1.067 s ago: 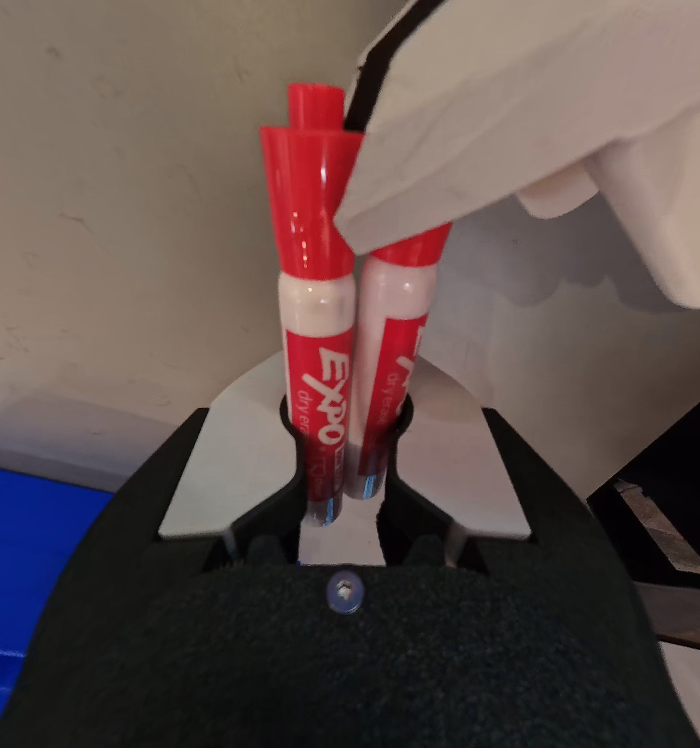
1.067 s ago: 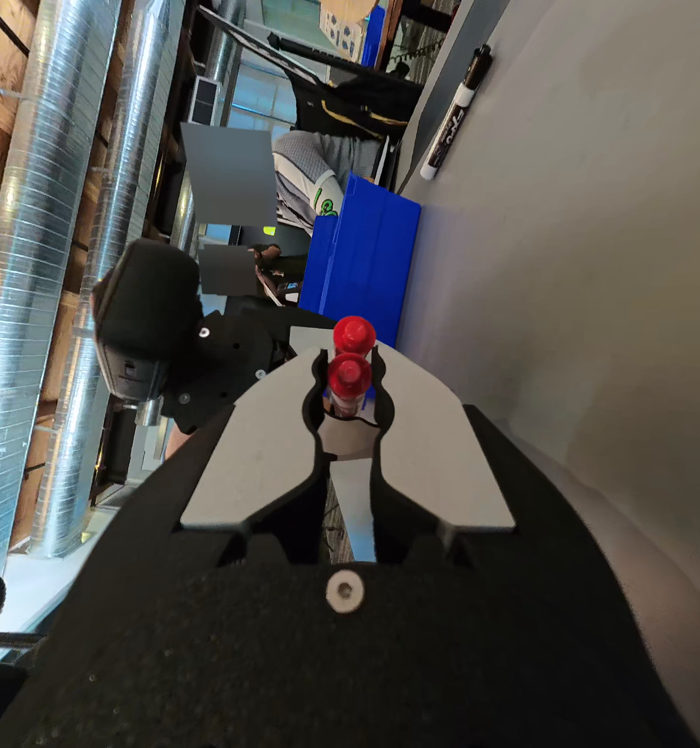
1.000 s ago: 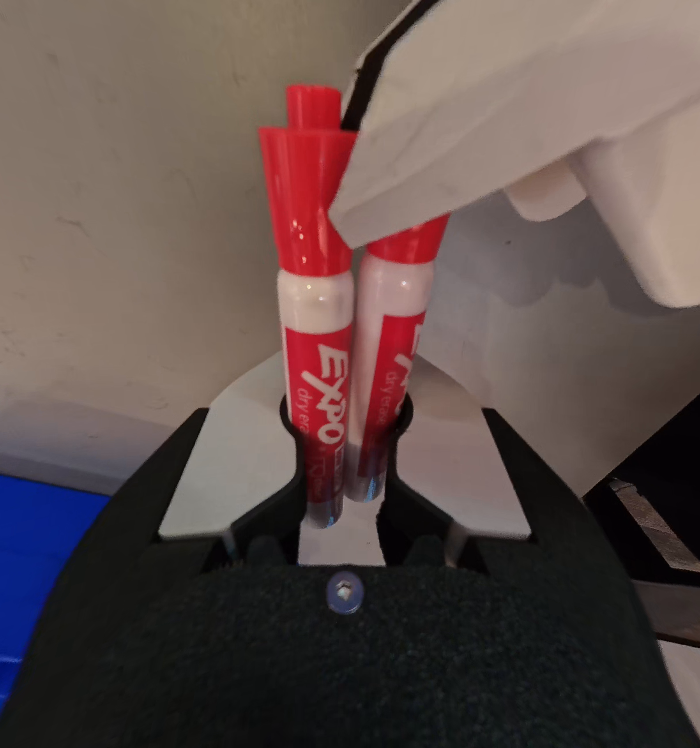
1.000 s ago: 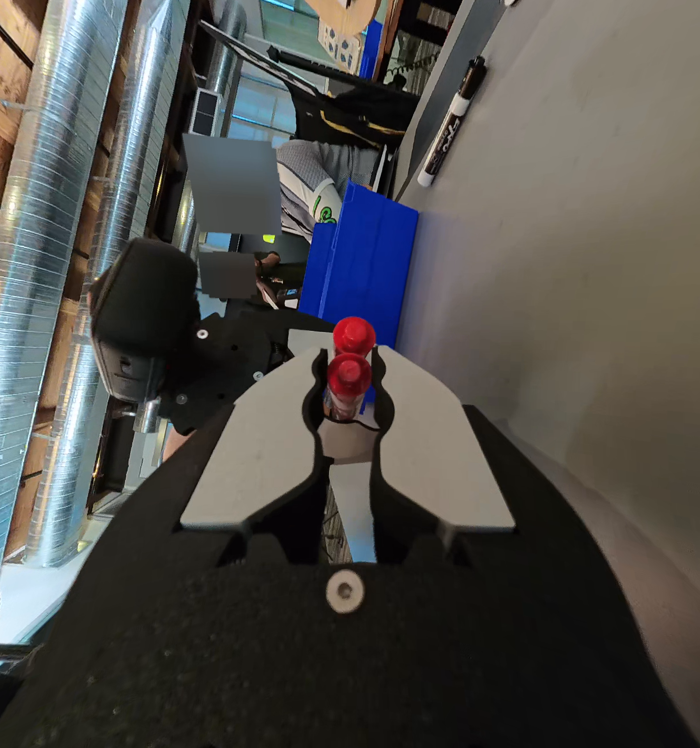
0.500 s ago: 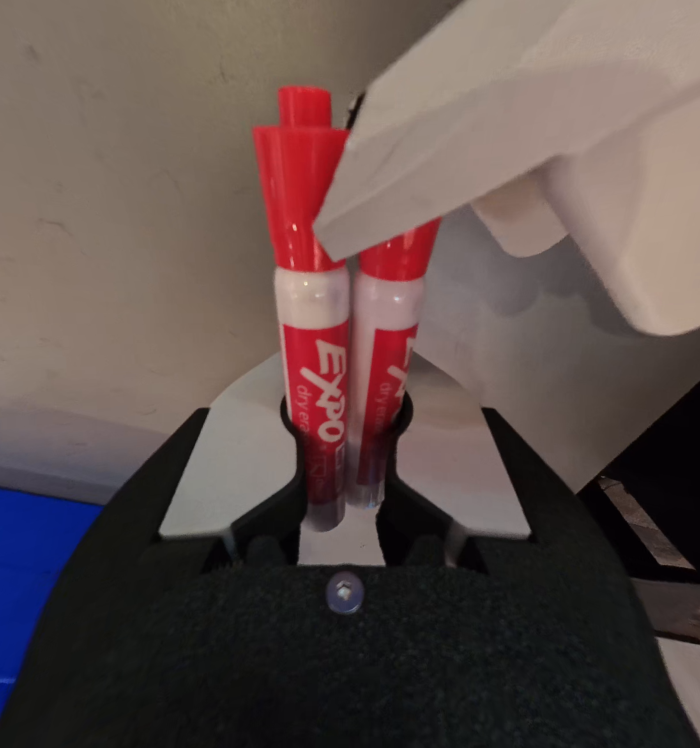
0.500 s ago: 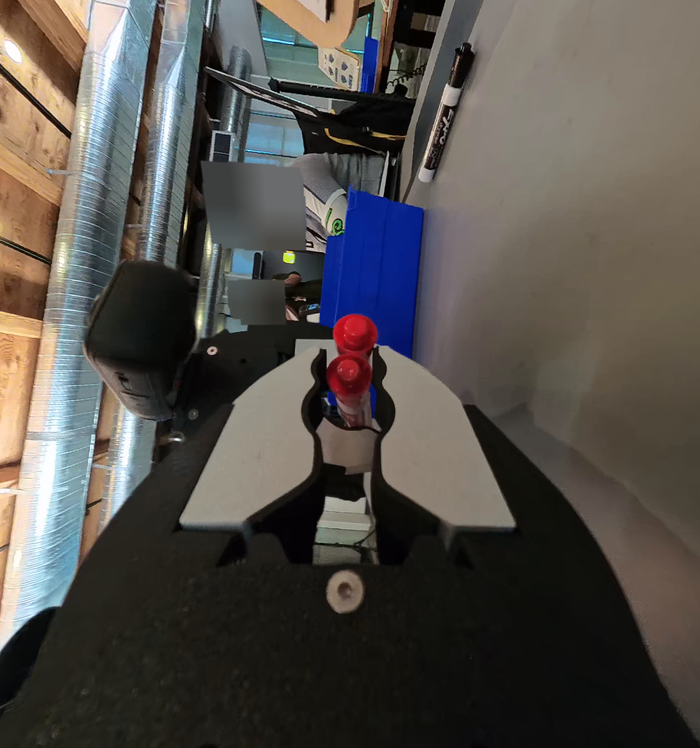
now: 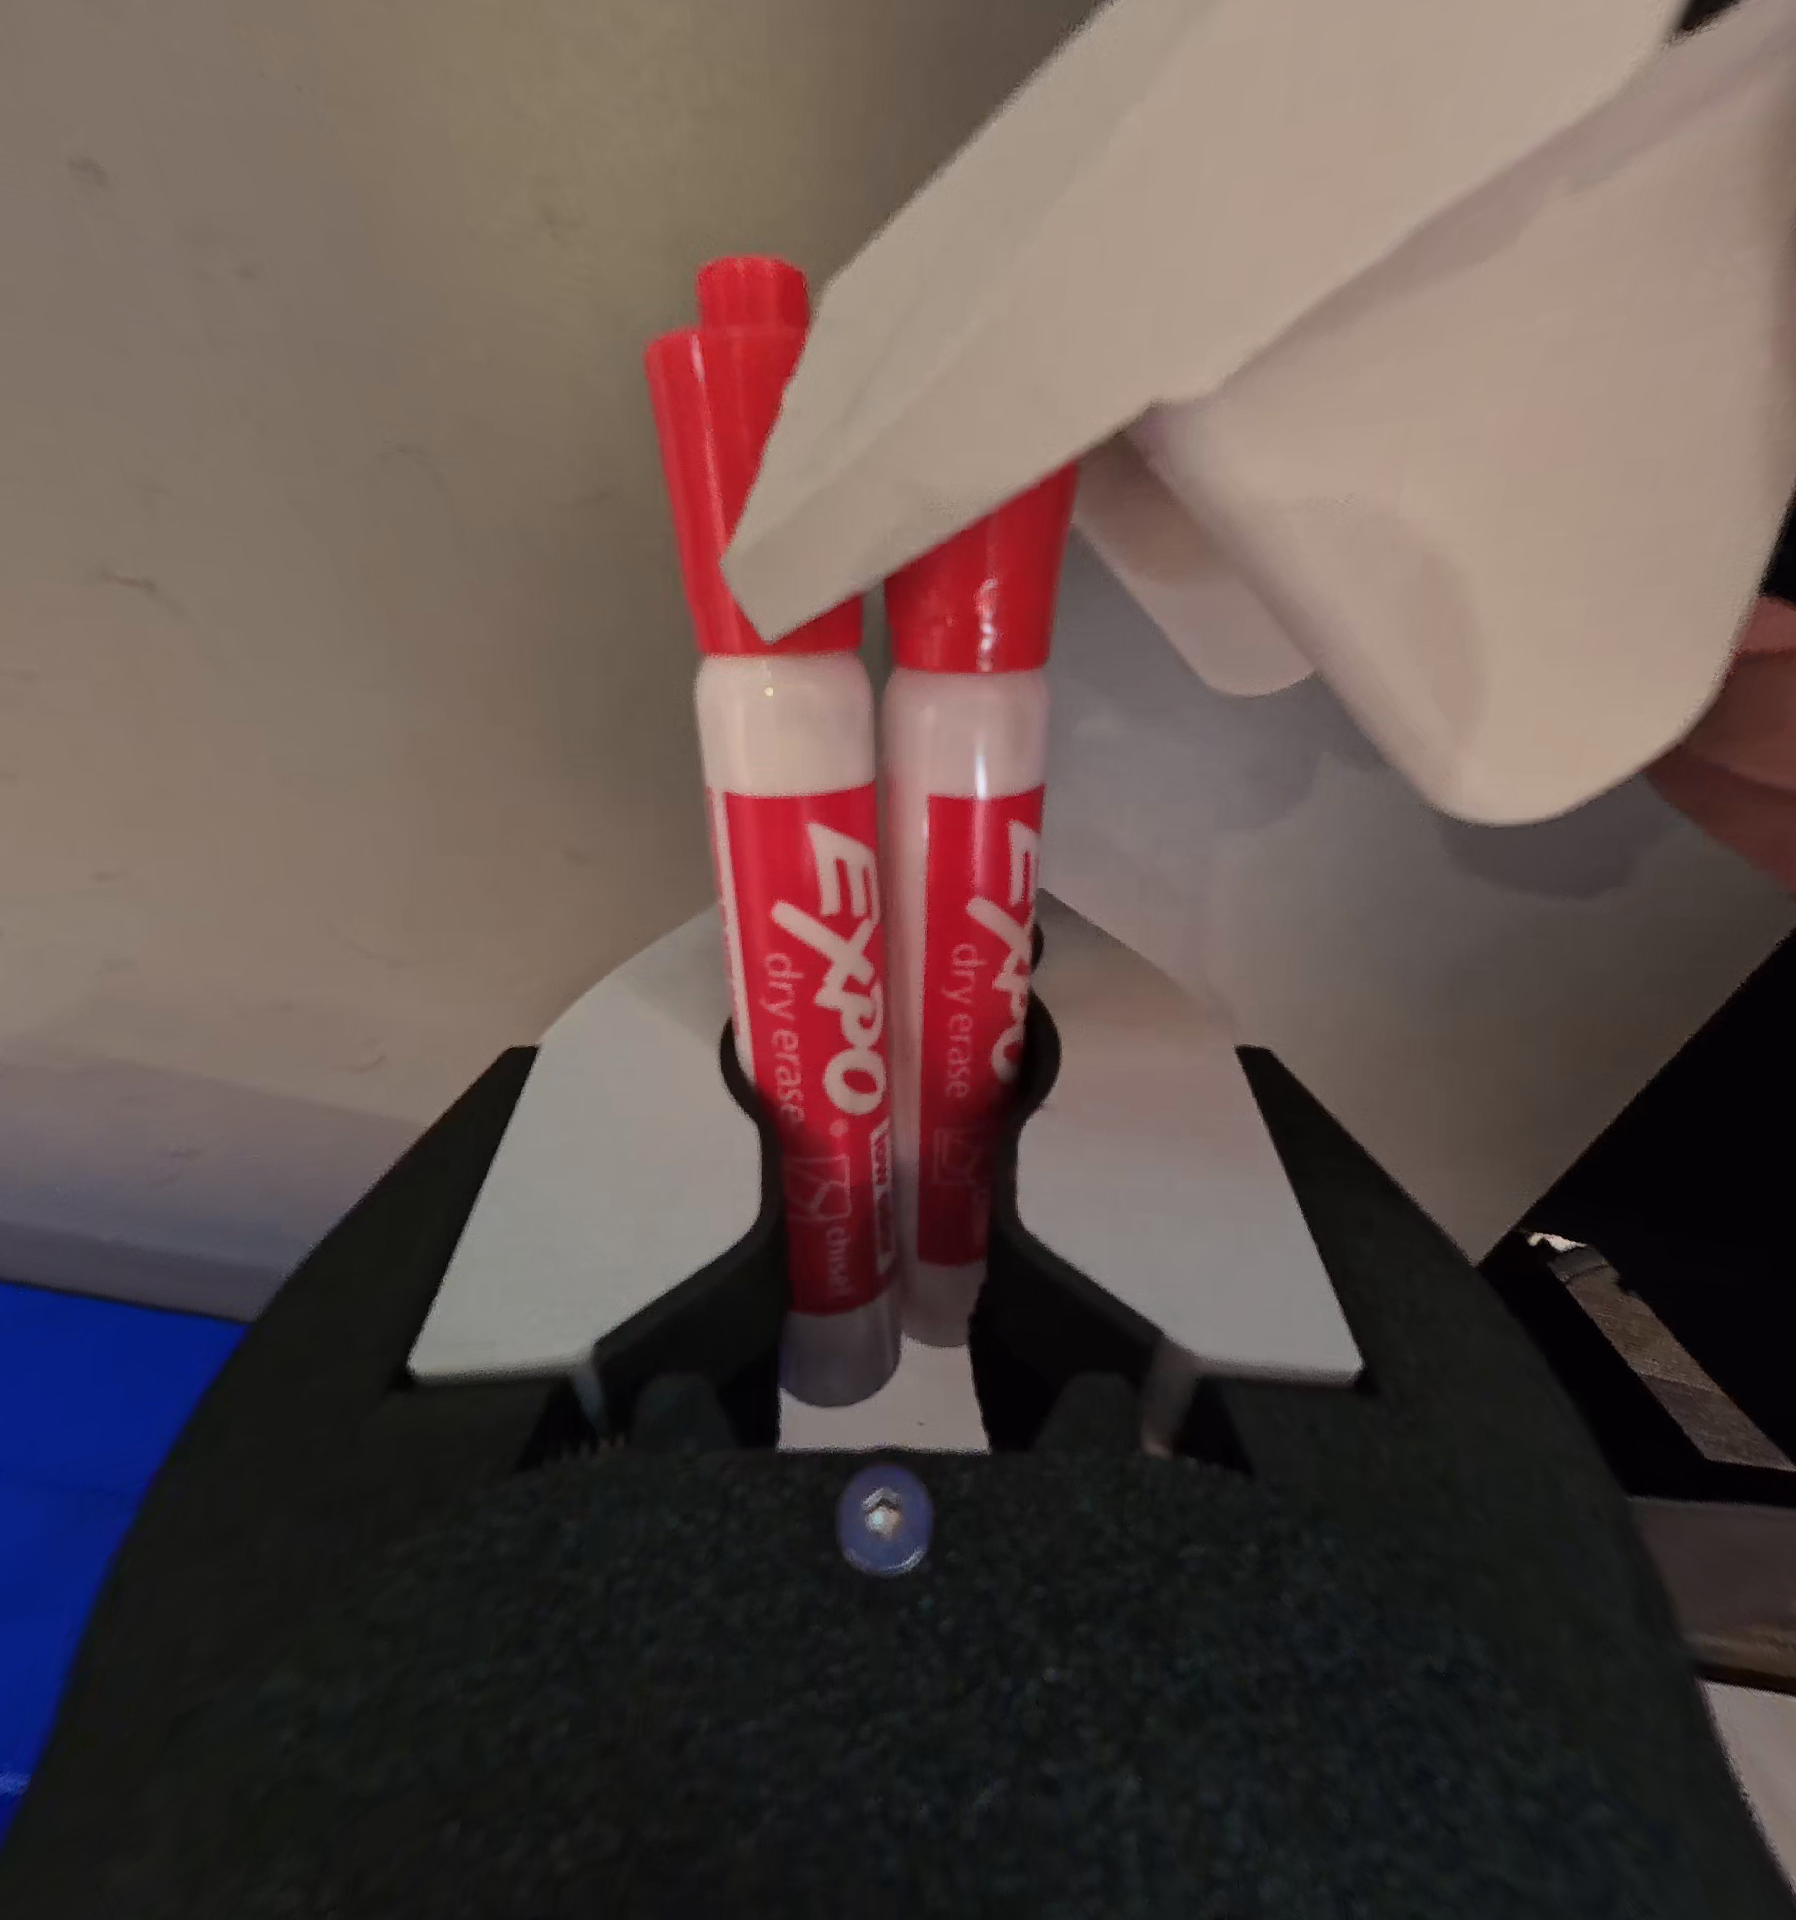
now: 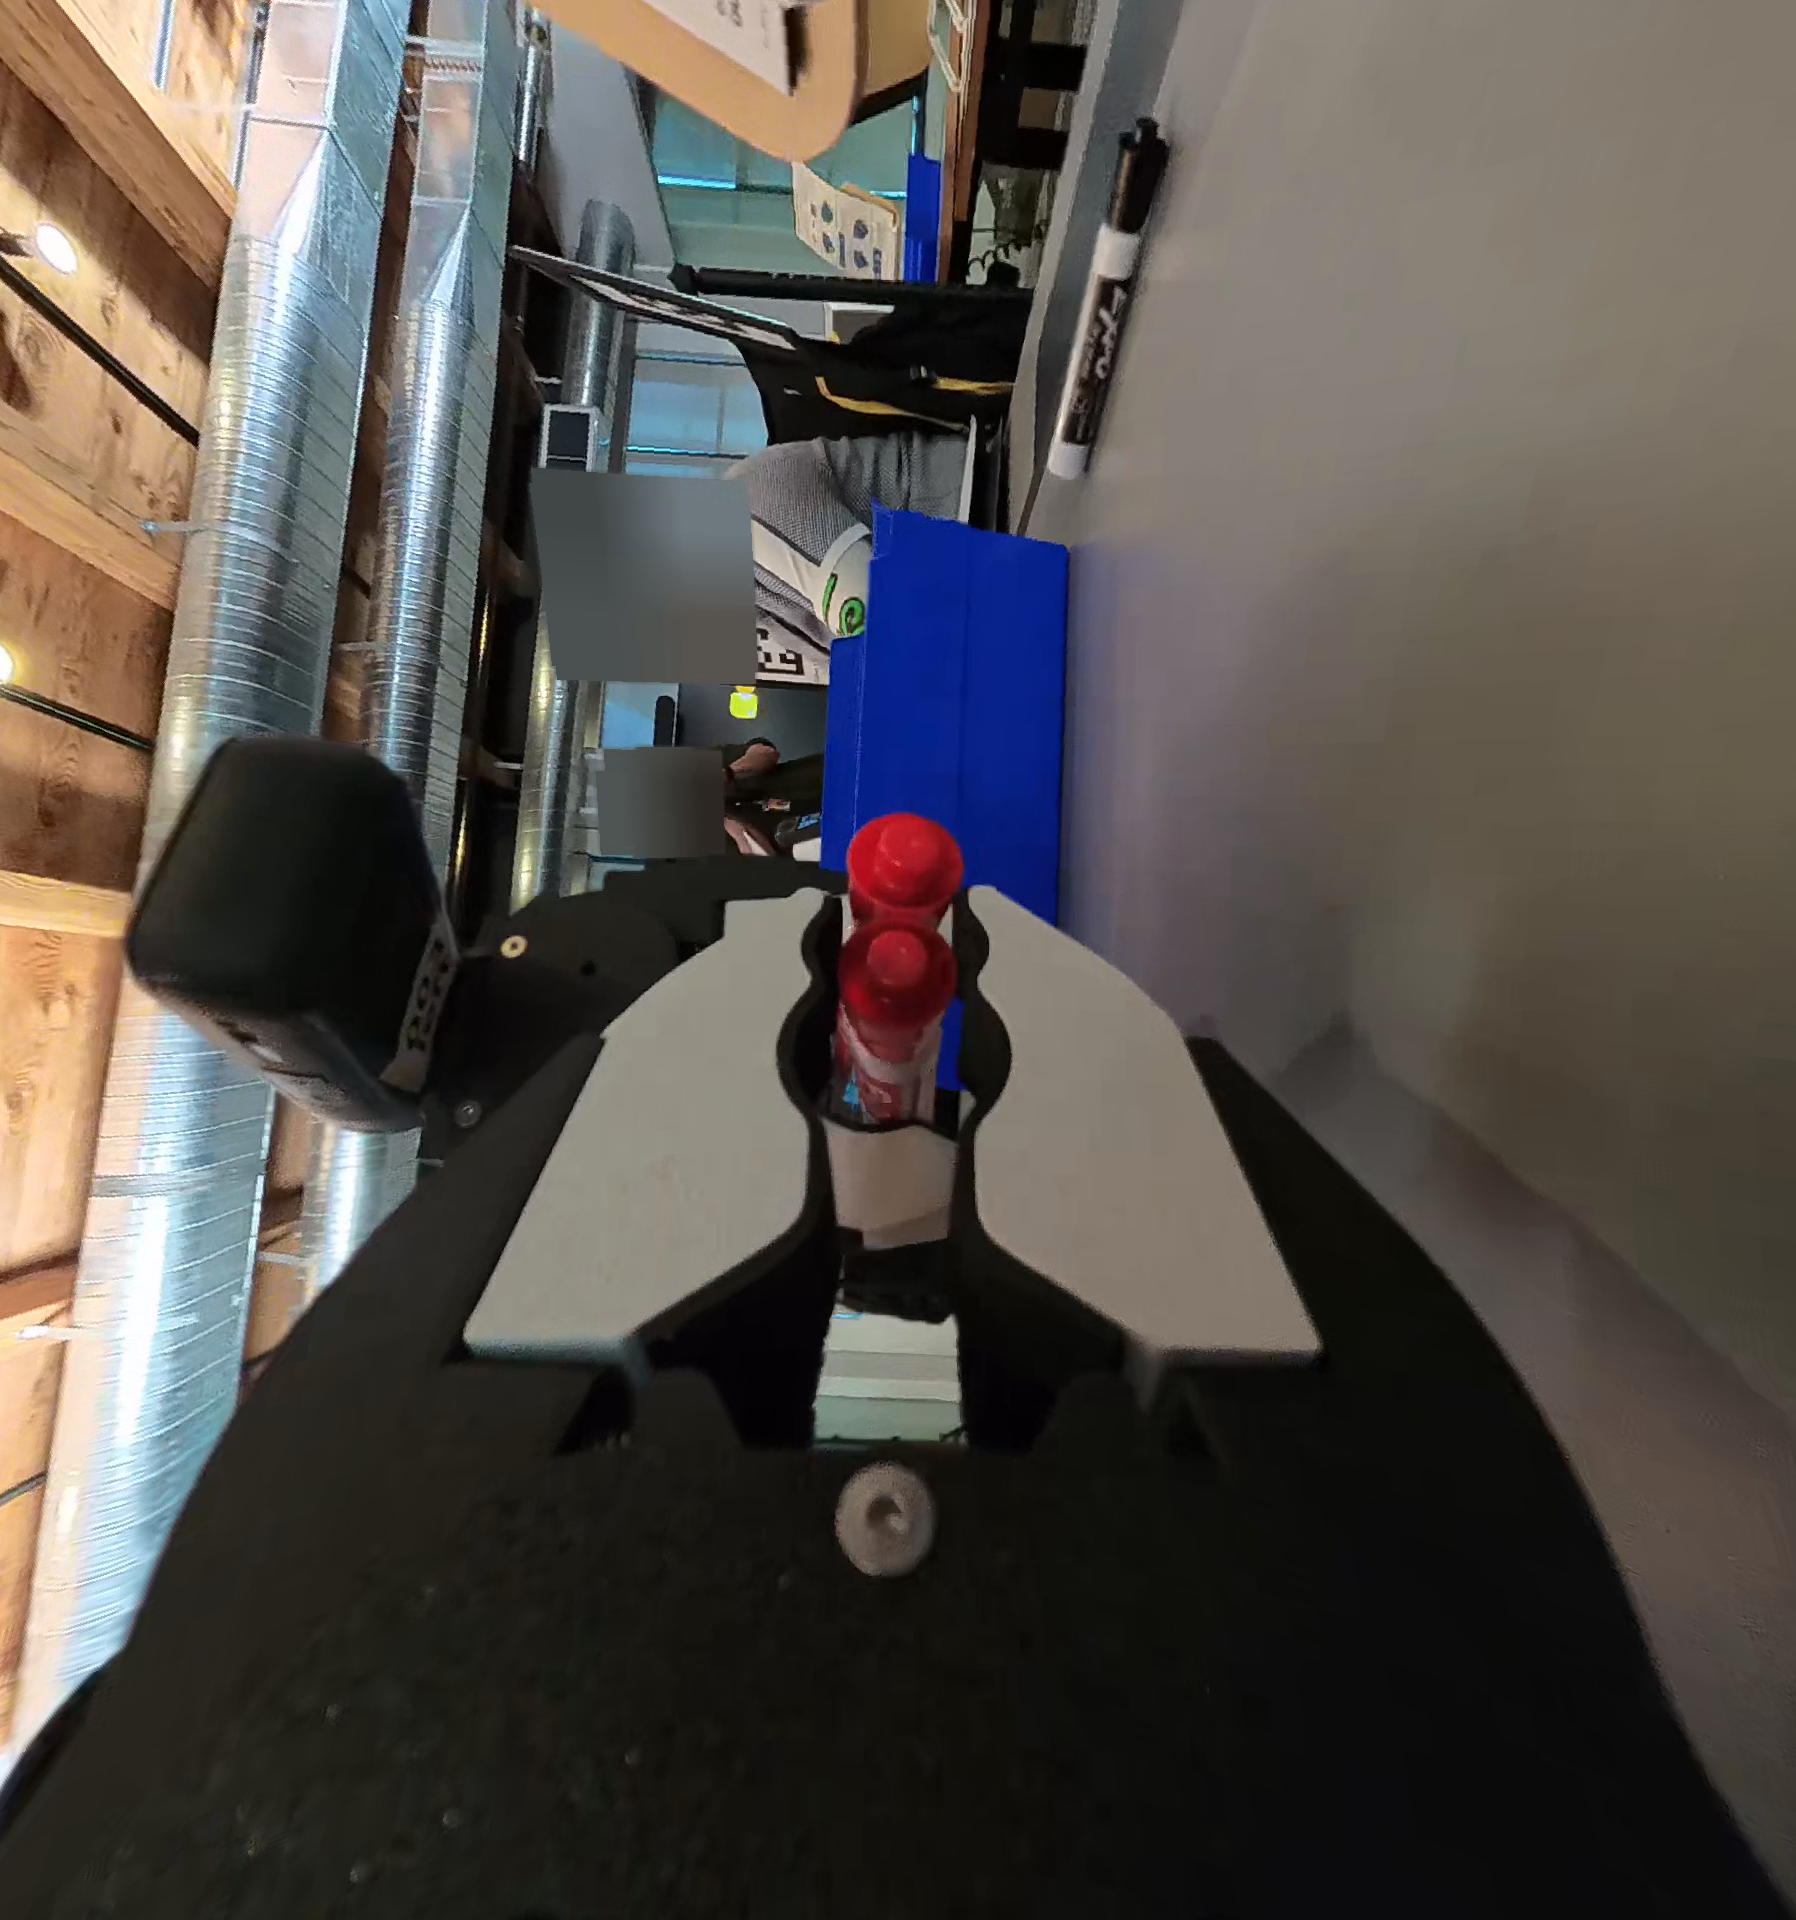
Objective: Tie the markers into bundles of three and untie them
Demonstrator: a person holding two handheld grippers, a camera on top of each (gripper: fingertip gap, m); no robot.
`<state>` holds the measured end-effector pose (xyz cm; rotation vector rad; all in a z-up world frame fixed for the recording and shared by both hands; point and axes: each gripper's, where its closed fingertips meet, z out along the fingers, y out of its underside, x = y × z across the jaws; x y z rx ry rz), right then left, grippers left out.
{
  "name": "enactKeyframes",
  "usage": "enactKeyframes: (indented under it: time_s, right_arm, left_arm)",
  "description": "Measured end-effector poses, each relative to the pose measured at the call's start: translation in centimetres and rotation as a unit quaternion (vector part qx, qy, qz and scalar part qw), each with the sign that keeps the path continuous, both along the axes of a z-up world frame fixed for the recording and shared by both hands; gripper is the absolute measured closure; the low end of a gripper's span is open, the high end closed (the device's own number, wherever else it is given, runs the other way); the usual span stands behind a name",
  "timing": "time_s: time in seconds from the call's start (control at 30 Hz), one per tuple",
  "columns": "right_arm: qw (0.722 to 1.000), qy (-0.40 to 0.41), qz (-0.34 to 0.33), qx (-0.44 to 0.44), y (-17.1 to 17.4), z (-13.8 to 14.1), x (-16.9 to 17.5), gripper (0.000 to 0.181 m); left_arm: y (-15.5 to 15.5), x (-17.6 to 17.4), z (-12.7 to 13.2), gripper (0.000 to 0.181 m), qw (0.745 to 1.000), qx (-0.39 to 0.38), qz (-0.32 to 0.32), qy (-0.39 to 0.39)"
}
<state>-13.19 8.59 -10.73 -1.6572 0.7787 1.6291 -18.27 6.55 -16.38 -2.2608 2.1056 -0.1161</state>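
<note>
1. The left tool (image 7: 889,1049) is clamped on the barrels of the red markers (image 7: 790,935), held above the grey bench (image 7: 250,520).
2. The right tool (image 8: 894,997) pinches their caps (image 8: 899,977) at the far end.
3. No band or tie is visible; if either tool loosens, the markers would likely splay or slip out.
4. Pulling apart could pop the caps.

Blue bin (image 8: 961,717), perhaps; silver ducts (image 8: 250,623).

Right tool (image 7: 800,582) across marker caps (image 7: 728,488)
</note>
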Motion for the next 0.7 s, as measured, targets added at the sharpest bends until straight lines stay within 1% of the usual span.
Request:
enactKeyframes:
  time_s: [0.17,0.27,0.4,0.6,0.7]
  right_arm:
    - [0.998,-0.053,-0.022,0.024,-0.4,0.7,0.0,0.162]
    - [0.997,-0.063,-0.023,0.033,-0.5,1.0,-0.3,0.162]
    - [0.996,-0.071,-0.022,0.054,-0.6,1.7,-0.5,0.162]
    - [0.995,-0.069,-0.016,0.069,-0.7,2.4,-0.4,0.143]
    - [0.996,-0.058,-0.013,0.069,-0.7,2.4,-0.2,0.140]
  left_arm:
    - [0.0,-0.2,0.0,0.140,1.000,0.010,-0.007,0.007]
    - [0.3,-0.4,0.2,0.141,1.000,0.021,-0.015,0.013]
    - [0.4,-0.4,0.7,0.141,0.999,0.030,-0.021,-0.001]
    - [0.5,-0.9,1.4,0.140,0.999,0.020,-0.004,-0.027]
    - [0.3,-1.1,1.6,0.140,0.999,0.009,0.001,-0.037]
